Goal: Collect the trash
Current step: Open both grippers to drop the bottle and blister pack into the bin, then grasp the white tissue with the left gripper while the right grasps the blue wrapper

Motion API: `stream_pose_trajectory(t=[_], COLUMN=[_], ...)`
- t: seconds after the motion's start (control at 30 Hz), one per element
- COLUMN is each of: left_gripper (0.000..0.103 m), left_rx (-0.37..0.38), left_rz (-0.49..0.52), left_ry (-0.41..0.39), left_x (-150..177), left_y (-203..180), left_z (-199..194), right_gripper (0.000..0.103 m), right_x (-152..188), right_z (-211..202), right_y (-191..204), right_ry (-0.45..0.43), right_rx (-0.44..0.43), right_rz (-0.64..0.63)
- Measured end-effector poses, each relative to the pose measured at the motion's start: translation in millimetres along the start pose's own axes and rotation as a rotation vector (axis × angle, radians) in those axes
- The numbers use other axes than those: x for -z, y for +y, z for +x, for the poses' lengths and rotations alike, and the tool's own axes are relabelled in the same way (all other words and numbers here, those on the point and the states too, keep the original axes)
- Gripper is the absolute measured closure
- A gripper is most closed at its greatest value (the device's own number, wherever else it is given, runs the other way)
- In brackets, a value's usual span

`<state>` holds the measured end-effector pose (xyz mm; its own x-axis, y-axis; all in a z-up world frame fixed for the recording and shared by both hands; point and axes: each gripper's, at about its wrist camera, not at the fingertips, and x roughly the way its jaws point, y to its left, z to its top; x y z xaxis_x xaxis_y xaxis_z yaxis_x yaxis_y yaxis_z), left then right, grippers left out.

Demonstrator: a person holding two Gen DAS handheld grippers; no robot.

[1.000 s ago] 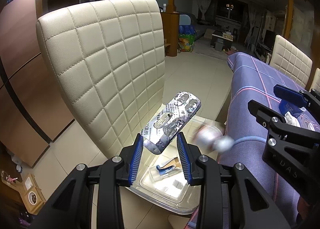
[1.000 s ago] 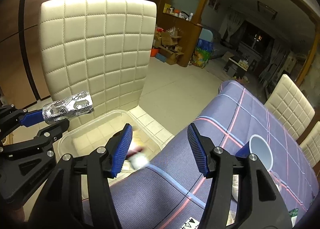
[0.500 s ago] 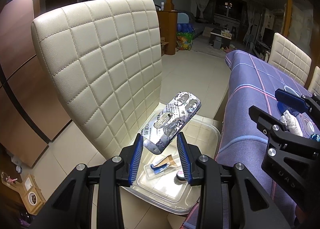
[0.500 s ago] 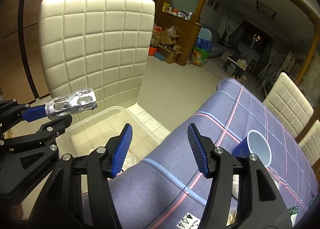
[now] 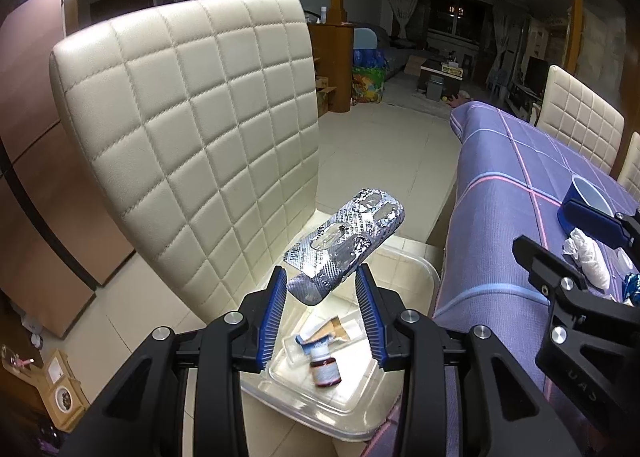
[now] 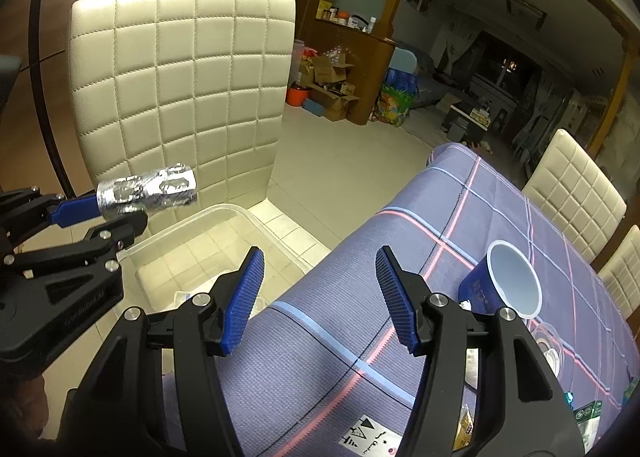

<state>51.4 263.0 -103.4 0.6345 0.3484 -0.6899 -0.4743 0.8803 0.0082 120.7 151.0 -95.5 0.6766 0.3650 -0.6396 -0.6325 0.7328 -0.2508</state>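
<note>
Directly over the clear bin on the chair seat, beside the worktop's edge, the left claw gripped a blister pack by its near end, long axis pointing up and away. Release would drop it in. The right claw hung open, empty, over that edge.

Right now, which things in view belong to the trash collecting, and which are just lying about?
Part of the job:
- blister pack, in the left hand-held gripper
- clear bin on the chair seat, small bottle inside
- blue cup and crumpled tissue on the table

Just lying about:
- quilted chair
- cardboard boxes
</note>
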Motion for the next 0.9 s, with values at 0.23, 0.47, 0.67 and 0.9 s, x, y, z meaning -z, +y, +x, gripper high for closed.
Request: stream_pose_trajectory(t=[0.23,0.47,0.67,0.9], left_gripper=[0.066,0.019,0.018,0.018], left_rx=[0.004,-0.004,0.011,0.048], left_rz=[0.019,-0.048,-0.046,0.023], left_ry=[0.005,0.011,0.048,0.039], left_x=[-12,-17,-14,-16], left_y=[-11,-6,-9,-40], left_z=[13,19,21,9], right_gripper=[0.043,0.043,0.043,0.043], right_x=[1,2,8,25], right_z=[2,1,-5,-21], right_y=[-7,-14,-25,-68], right_ry=[0.001,-0.003,-0.003,-0.006], right_rx=[0.007,0.013,0.029,0.079], right_rz=[0.021,0.036,0.054,0.123])
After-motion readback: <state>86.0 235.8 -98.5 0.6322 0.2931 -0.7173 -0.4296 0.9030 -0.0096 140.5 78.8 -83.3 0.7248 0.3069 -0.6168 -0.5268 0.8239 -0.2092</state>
